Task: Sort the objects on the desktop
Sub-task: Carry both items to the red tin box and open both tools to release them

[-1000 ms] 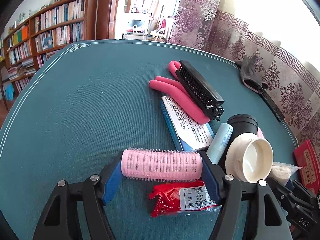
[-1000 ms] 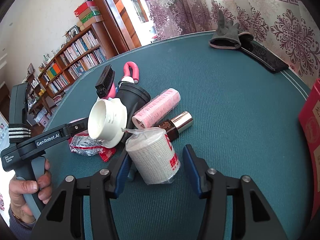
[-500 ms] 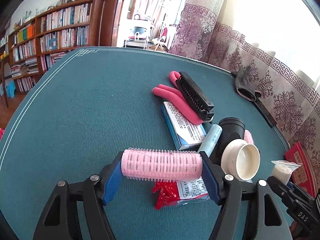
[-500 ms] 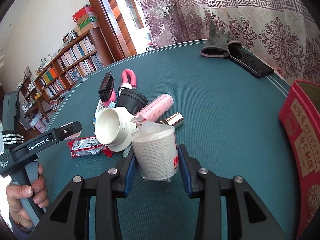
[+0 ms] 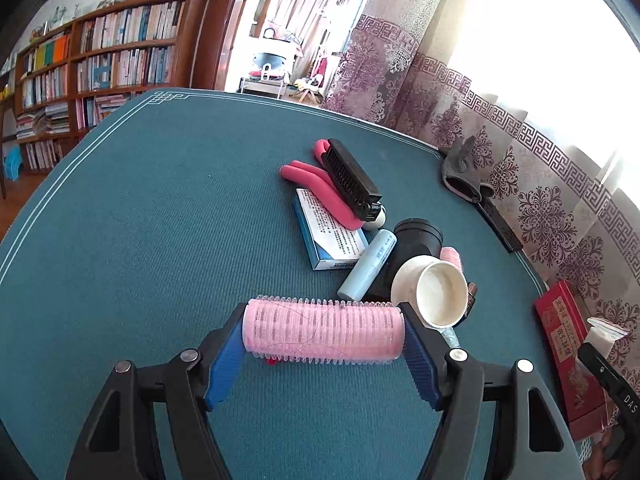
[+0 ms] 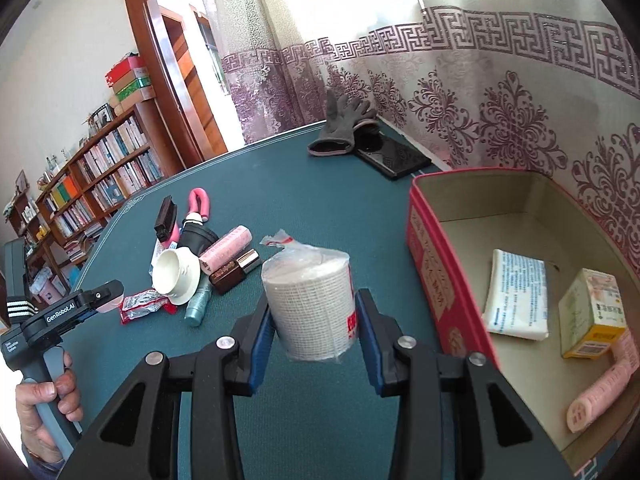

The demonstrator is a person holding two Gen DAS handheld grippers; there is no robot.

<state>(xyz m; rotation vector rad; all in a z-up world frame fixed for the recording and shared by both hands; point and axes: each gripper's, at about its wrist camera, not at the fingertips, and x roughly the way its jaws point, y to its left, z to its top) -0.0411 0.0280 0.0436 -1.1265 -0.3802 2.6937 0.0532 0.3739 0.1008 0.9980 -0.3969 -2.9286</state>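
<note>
My left gripper (image 5: 322,338) is shut on a pink hair roller (image 5: 322,332), gripped end to end and held above the blue-green table mat (image 5: 160,220). My right gripper (image 6: 314,320) is shut on a plastic-wrapped white bandage roll (image 6: 308,300), held upright in the air just left of an open red box (image 6: 432,264). The box contains a white packet (image 6: 516,294), a yellow-green carton (image 6: 592,316) and a pink roller (image 6: 600,396). In the right wrist view the left gripper (image 6: 80,308) shows at the left edge, in a hand.
A pile lies mid-table: black brush (image 5: 352,180), pink hand grip (image 5: 320,192), blue-white box (image 5: 332,232), pale blue tube (image 5: 368,264), black cylinder (image 5: 416,240), white cup (image 5: 440,296), brown bottle (image 6: 232,272), red packet (image 6: 140,304). A grey glove (image 6: 340,128) and a black case (image 6: 394,156) lie by the curtain.
The right gripper closed on the bandage roll, lifted it off the table and swung right until the red box's inside came into view. The left gripper rose a little with the roller.
</note>
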